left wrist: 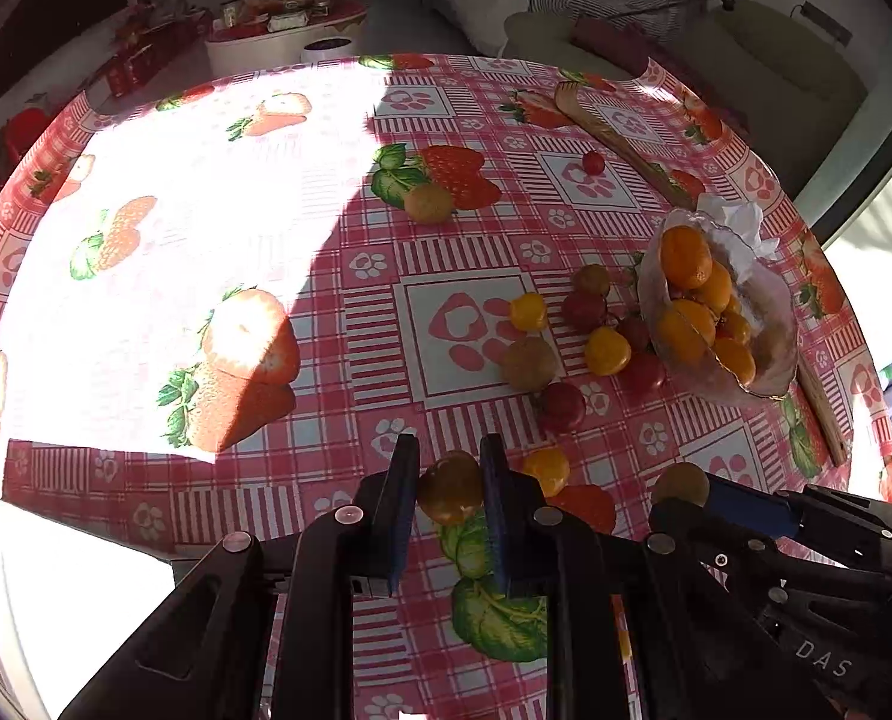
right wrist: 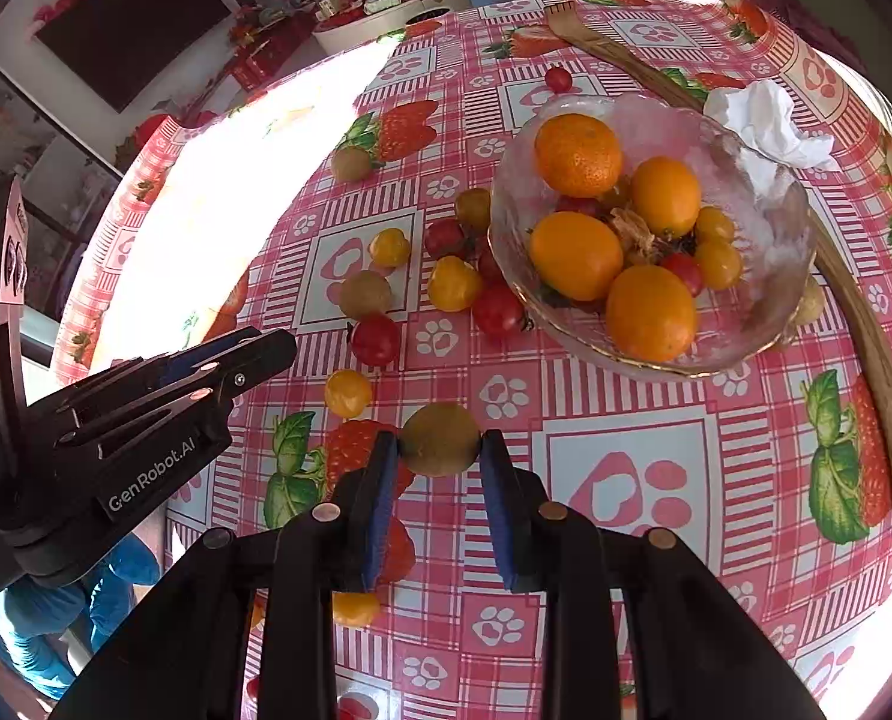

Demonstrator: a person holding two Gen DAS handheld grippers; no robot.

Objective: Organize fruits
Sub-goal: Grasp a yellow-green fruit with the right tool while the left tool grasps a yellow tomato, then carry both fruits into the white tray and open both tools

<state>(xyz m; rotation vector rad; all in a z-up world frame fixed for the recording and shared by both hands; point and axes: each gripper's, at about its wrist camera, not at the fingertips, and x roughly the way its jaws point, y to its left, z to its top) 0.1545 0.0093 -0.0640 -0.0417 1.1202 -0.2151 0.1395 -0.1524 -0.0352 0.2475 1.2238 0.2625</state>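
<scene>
My left gripper [left wrist: 449, 468] is shut on a yellow-brown cherry tomato [left wrist: 451, 487] just above the table near its front. My right gripper [right wrist: 440, 450] is shut on a green-brown cherry tomato [right wrist: 440, 439]. It also shows in the left wrist view [left wrist: 681, 485]. A glass bowl [right wrist: 764, 276] to the right holds oranges [right wrist: 577, 155] and several small tomatoes. Several red and yellow cherry tomatoes [right wrist: 453, 283] lie loose on the cloth left of the bowl. The left gripper shows at the left in the right wrist view [right wrist: 266, 354].
The round table has a pink strawberry-print cloth [right wrist: 620, 420]. A wooden fork [right wrist: 866, 324] curves behind and right of the bowl. A crumpled white tissue [right wrist: 767, 120] lies beside the bowl. One red tomato [right wrist: 558, 79] and one green one [right wrist: 351, 164] lie farther back.
</scene>
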